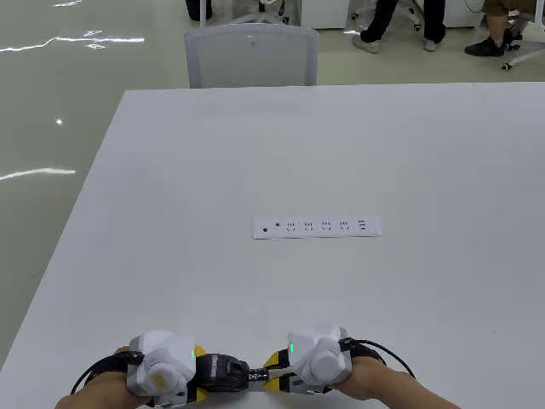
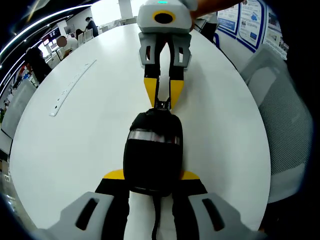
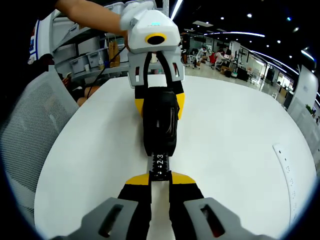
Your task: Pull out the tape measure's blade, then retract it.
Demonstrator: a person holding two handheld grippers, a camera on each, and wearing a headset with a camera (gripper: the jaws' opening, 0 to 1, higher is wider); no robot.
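Tape measure [image 1: 223, 372] sits at the table's [image 1: 255, 145] near edge, between both grippers: left gripper [image 1: 199, 374] on its left, right gripper [image 1: 271, 372] on its right, at the blade [image 1: 256, 373]. Power strip [image 1: 316, 227] mid-table beyond them, chair [image 1: 251, 55] behind the far edge

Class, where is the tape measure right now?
Head view: the tape measure lies at the table's near edge, held by the left gripper and right gripper.

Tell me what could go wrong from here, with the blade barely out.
1. The right claw pinches just the tip of the blade; if it slips, the blade would likely snap back into the tape.
2. The left claw seems to grip only the tape's rear end with its tips, so a hard pull may twist it or drag it free.
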